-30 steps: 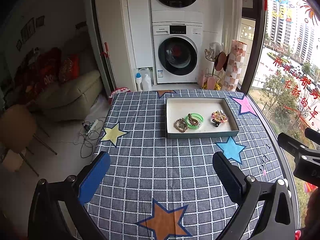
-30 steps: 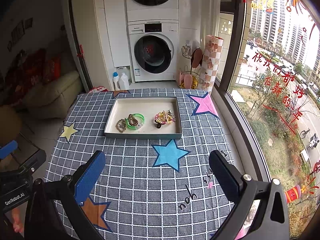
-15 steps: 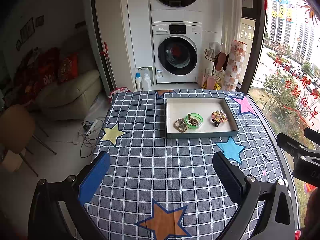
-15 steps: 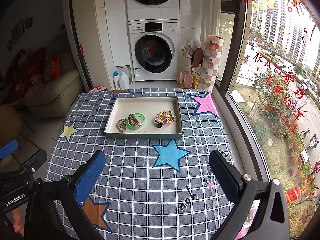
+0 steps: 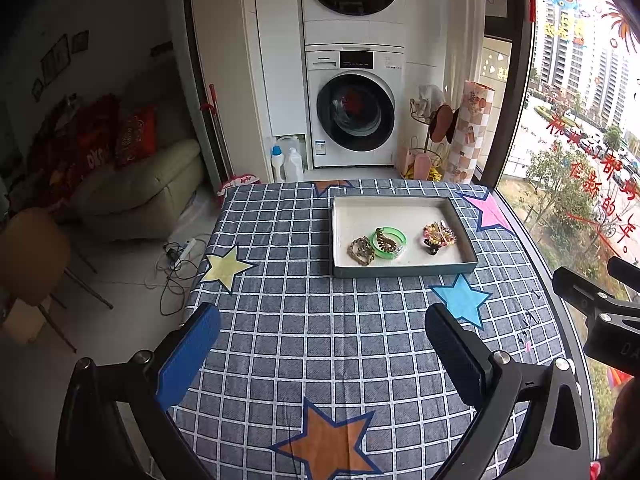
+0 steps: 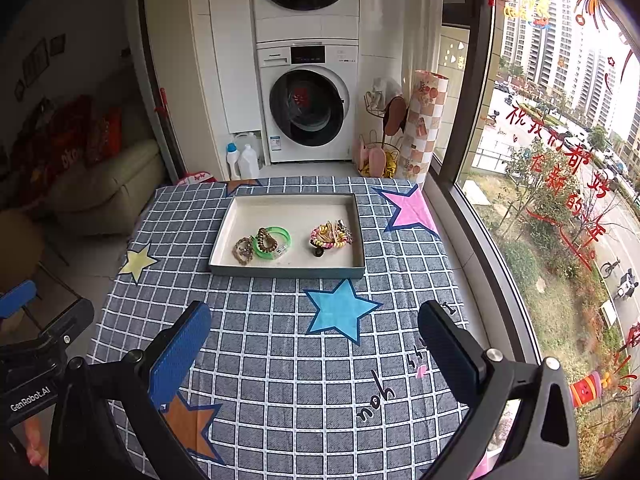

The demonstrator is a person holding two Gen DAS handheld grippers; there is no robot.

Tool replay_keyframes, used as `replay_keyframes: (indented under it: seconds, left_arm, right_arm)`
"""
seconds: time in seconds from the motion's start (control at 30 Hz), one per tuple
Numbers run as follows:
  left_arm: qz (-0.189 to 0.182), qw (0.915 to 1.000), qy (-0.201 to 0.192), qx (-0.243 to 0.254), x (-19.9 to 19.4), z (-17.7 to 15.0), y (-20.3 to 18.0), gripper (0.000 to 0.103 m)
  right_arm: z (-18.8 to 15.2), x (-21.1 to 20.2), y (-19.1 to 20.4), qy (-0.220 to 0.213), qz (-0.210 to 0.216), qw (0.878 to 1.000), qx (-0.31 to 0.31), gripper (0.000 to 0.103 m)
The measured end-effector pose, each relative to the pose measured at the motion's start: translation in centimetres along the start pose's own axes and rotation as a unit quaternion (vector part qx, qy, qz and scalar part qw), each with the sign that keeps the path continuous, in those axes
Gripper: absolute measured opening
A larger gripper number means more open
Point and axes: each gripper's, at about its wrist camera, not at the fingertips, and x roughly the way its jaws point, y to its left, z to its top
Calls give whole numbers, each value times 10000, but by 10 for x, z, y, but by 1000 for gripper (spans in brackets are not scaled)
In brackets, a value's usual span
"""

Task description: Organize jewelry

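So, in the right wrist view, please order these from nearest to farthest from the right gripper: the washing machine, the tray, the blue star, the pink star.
1. Blue star, on the cloth just ahead of the right gripper.
2. Tray, behind the star, centre.
3. Pink star, far right corner of the table.
4. Washing machine, beyond the table, against the wall.

Both wrist cameras are looking forward and slightly down from the near end of the table [image 5: 280, 332], set well back from the tray [image 5: 404, 269]. The left camera is sitting left of the right one. Both views are sharing the tray and washing machine [image 6: 308, 112].
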Motion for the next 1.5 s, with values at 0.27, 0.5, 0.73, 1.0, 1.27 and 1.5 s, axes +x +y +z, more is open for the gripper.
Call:
replay_keyframes:
  seconds: [0.27, 0.5, 0.73, 1.0, 1.27, 1.5]
  left_arm:
    - [-4, 10000, -1, 0, 1, -1, -1, 103]
    - [-7, 10000, 8, -16, 1, -1, 0, 103]
    - [8, 10000, 10, -12, 1, -2, -1, 103]
    - [9, 10000, 29, -14, 2, -4, -1, 103]
    - [-20, 9999, 98, -64, 4, -5, 1, 103]
    - [-43, 9999, 116, -99, 4, -5, 0, 103]
  right_arm:
    - [0, 1, 0, 7, 12, 10000, -5, 103]
    - [-1, 2, -1, 11, 9, 10000, -19, 103]
    - [0, 3, -2, 17, 17, 10000, -29, 103]
    - [-3, 2, -4, 40, 38, 10000, -36, 103]
    - [-3, 2, -5, 52, 49, 10000, -41, 103]
    - [-5, 1, -6, 58, 61, 10000, -41, 103]
